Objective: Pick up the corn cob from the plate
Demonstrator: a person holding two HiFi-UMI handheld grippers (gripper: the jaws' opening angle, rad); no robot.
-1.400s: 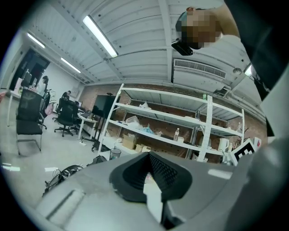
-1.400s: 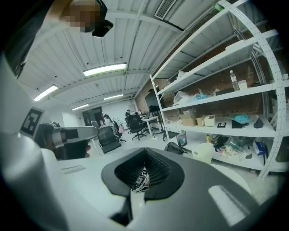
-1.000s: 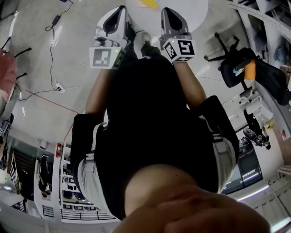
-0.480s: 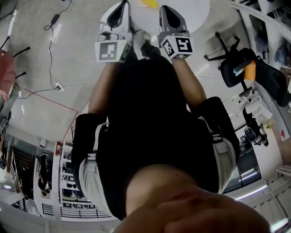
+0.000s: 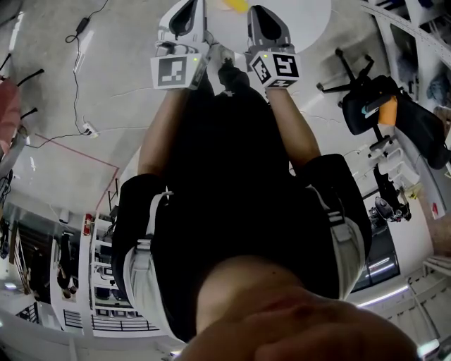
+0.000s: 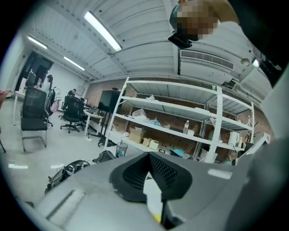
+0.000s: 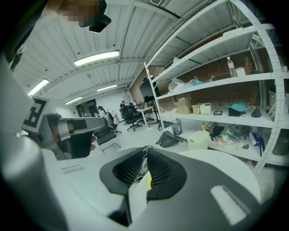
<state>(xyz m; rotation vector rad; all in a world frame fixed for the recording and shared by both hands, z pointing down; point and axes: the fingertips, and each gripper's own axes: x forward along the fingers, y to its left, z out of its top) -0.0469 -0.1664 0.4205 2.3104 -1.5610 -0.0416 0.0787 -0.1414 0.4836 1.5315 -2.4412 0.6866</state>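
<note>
Over the near edge of the round white table, both grippers point forward and slightly down, short of the target. Step in hand reads as the approach.

Left gripper: jaws together at the tips, nothing held.

Corn cob: a yellow sliver on the table, just beyond and between the two grippers, cut off by the frame top. The plate under it can't be made out.

Right gripper: jaws barely apart, a thin slit. They have just been opening, with nothing between them.

To do it well, my call:
- Use one gripper, likely the right since it's already opening.
- Spread the jaws wider than the cob is thick before going lower.
- Come down across the cob's middle, jaws square to its length.
- Close gently, since it's round and may roll.
- Lift straight up and keep the other gripper clear.

Writing: only square black-and-white marker patterns on each gripper's cube, no words. Boxes and bottles on the shelves carry print too small to read. No brand legible.
</note>
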